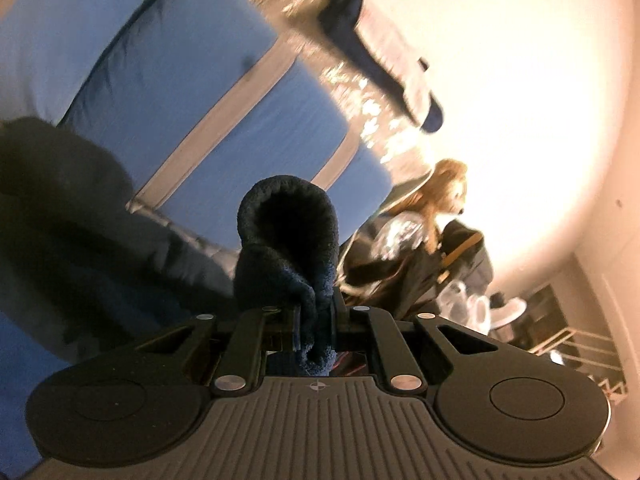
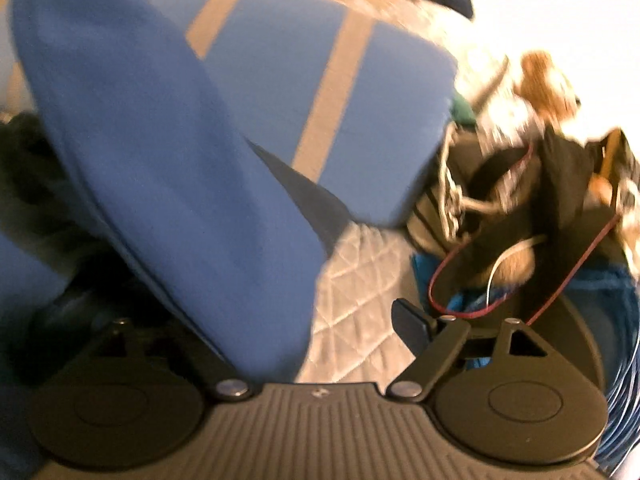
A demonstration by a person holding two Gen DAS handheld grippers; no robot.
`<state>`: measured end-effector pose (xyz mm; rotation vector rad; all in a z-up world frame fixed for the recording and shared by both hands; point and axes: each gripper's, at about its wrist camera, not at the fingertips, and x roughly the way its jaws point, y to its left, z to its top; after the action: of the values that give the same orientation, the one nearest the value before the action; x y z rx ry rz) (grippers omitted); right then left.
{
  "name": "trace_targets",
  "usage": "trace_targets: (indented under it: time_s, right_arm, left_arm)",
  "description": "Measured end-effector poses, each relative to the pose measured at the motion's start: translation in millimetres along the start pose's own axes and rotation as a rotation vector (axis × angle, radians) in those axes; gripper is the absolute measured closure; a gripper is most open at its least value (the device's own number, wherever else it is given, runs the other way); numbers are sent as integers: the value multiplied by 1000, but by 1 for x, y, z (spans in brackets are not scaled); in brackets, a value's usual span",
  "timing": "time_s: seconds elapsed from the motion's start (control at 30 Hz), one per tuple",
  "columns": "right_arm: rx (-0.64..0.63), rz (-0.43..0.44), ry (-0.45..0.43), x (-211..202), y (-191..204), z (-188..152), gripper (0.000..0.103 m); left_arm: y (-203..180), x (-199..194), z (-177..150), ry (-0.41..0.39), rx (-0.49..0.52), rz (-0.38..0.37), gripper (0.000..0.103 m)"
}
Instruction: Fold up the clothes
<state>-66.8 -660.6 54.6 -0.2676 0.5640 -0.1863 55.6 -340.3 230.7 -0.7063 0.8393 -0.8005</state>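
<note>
In the left wrist view my left gripper (image 1: 316, 314) is shut on a fold of dark navy fleecy cloth (image 1: 286, 220), which bulges up in a loop just ahead of the jaws. More dark cloth (image 1: 60, 200) lies heaped at the left. In the right wrist view my right gripper (image 1: 316, 314) (image 2: 312, 324) stands open wide. Only its right finger (image 2: 412, 326) shows. A blue garment (image 2: 160, 168) drapes over the left side and hides the left finger; no pad presses on it.
A blue pillow with grey stripes (image 2: 340, 92) (image 1: 224, 92) lies on a white quilted bed cover (image 2: 360, 280). To the right are a brown plush toy (image 1: 450, 184), dark bags with a red cord (image 2: 520, 220) and blue fabric (image 2: 616, 340). A pale wall (image 1: 520, 80) stands behind.
</note>
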Motion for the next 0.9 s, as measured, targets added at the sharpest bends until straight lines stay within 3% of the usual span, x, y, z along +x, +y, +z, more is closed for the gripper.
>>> trace_targets:
  time_s: [0.17,0.4,0.6,0.77,0.9]
  right_arm:
    - [134,7,7,11,-33,28,12]
    - [262,142,-48,11,-51,51,2]
    - [239,298,-56,9,-29,44,0]
    - [161,412,4,18,8,33,0]
    - [175,397,32,31,30,35,0]
  left_arm:
    - [-9,-16,16,-68,-48,0,91]
    - [-22,-32,33,-161,-128,-24,91]
    - [-33,-37,54,-218,-169,-31,91]
    - [-44,-43,67,-245,-177,-33,91]
    - [-40,-52,70,-265,-188,-52,91]
